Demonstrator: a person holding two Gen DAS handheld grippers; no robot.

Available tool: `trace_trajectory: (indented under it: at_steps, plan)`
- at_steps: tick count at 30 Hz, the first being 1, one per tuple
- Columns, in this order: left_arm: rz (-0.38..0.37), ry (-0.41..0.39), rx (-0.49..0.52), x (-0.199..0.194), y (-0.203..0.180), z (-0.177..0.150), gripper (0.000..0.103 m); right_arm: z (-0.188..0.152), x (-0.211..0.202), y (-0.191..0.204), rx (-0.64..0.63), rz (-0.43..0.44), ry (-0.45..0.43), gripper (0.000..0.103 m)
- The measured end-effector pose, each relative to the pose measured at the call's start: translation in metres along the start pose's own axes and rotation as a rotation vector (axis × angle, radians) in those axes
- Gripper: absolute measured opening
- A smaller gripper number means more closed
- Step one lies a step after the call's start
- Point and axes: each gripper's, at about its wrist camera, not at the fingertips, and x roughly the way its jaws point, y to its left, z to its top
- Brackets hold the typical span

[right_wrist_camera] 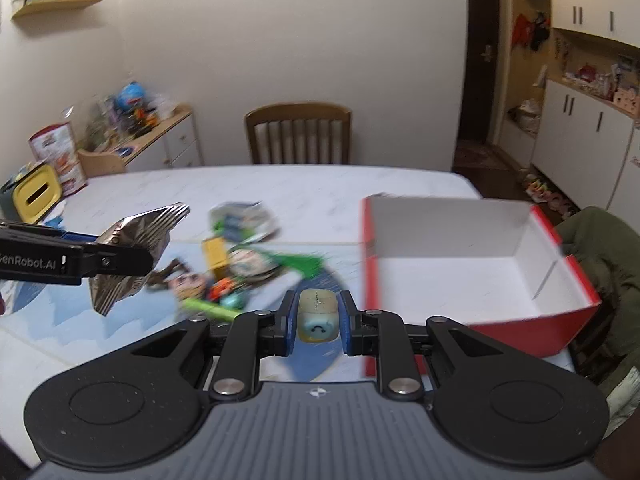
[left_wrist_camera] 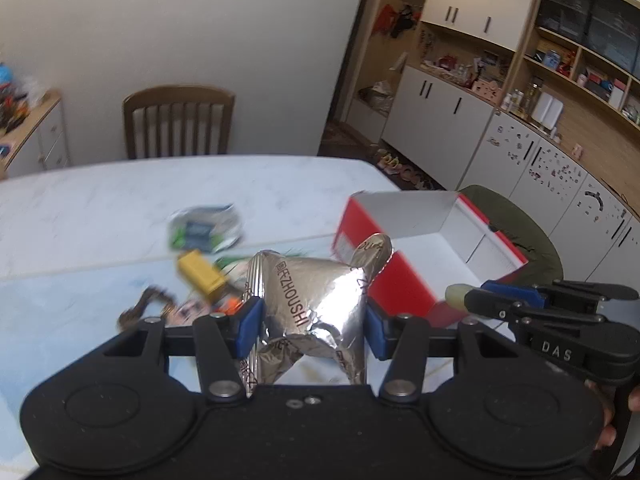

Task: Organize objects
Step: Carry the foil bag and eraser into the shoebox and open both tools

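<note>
My left gripper (left_wrist_camera: 314, 322) is shut on a puffy silver foil snack bag (left_wrist_camera: 316, 300), held above the table; the same bag (right_wrist_camera: 136, 240) shows at the left of the right wrist view. My right gripper (right_wrist_camera: 318, 316) is shut on a small pale yellow and blue toy block with a drawn face (right_wrist_camera: 318, 316); its yellow tip (left_wrist_camera: 456, 294) pokes out in the left wrist view. An open red box with a white inside (right_wrist_camera: 460, 264) stands on the table to the right of both grippers, also seen as the red box (left_wrist_camera: 404, 256). A pile of small items (right_wrist_camera: 236, 268) lies left of it.
The pile holds a yellow box (left_wrist_camera: 200, 274), a green-and-white packet (left_wrist_camera: 206, 228), a green wrapper (right_wrist_camera: 300, 262) and small toys. A wooden chair (right_wrist_camera: 298, 134) stands behind the white marble table (right_wrist_camera: 280, 188). A green-covered seat (right_wrist_camera: 604, 264) sits right of the box. A yellow container (right_wrist_camera: 34, 196) stands far left.
</note>
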Motion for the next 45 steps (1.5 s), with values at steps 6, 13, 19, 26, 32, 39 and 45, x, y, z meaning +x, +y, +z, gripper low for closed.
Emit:
trace_trajectory:
  at_steps: [6,13,19,26,32,39,45]
  plan:
    - [-0.010,0.021,0.031,0.052,-0.056,0.026,0.052,0.014,0.012,-0.071,-0.014,-0.019,-0.003,0.020]
    - [-0.025,0.076,0.022,0.127,-0.117,0.053,0.052,0.025,0.047,-0.155,-0.018,-0.027,0.044,0.020]
    - [-0.012,0.161,0.033,0.192,-0.155,0.068,0.052,0.021,0.089,-0.202,-0.041,-0.023,0.117,0.020]
    - [0.032,0.272,0.043,0.258,-0.172,0.070,0.052,0.010,0.138,-0.228,-0.062,-0.026,0.208,0.020]
    - [0.049,0.361,0.004,0.305,-0.173,0.067,0.052,0.001,0.168,-0.233,-0.084,-0.023,0.295,0.020]
    - [0.055,0.458,0.018,0.344,-0.179,0.065,0.052,-0.002,0.186,-0.234,-0.096,-0.002,0.398,0.020]
    - [0.058,0.519,0.025,0.366,-0.181,0.063,0.052,0.000,0.190,-0.233,-0.105,0.010,0.451,0.020]
